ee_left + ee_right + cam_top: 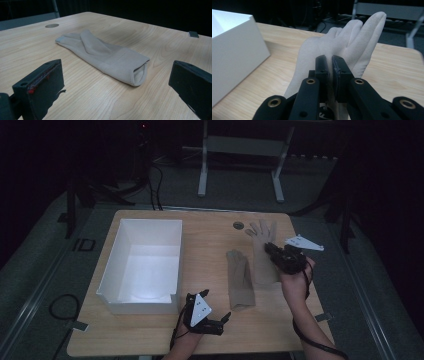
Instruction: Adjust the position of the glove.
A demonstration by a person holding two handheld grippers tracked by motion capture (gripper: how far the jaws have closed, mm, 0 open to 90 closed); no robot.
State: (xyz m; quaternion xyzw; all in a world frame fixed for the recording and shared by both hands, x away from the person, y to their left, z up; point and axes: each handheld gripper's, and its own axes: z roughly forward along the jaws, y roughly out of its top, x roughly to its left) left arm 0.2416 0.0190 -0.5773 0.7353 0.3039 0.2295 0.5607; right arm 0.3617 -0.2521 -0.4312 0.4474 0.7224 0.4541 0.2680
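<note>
Two beige gloves are on the wooden table (pixel 200 235). One folded glove (pixel 240 279) (pixel 107 57) lies flat at the centre right, its cuff towards my left gripper. My left gripper (pixel 216 309) (pixel 117 75) rests near the front edge, jaws wide open, a short way from that cuff and touching nothing. The other glove (pixel 261 234) (pixel 352 40) is farther right. My right gripper (pixel 272 250) (pixel 329 62) is shut on its palm, and in the right gripper view its fingers stick up beyond the jaws.
A white open box (pixel 142 265) (pixel 234 55) stands on the left half of the table. A round cable hole (pixel 238 225) (pixel 52 25) sits near the far edge. A metal frame (pixel 240 150) stands on the floor beyond the table.
</note>
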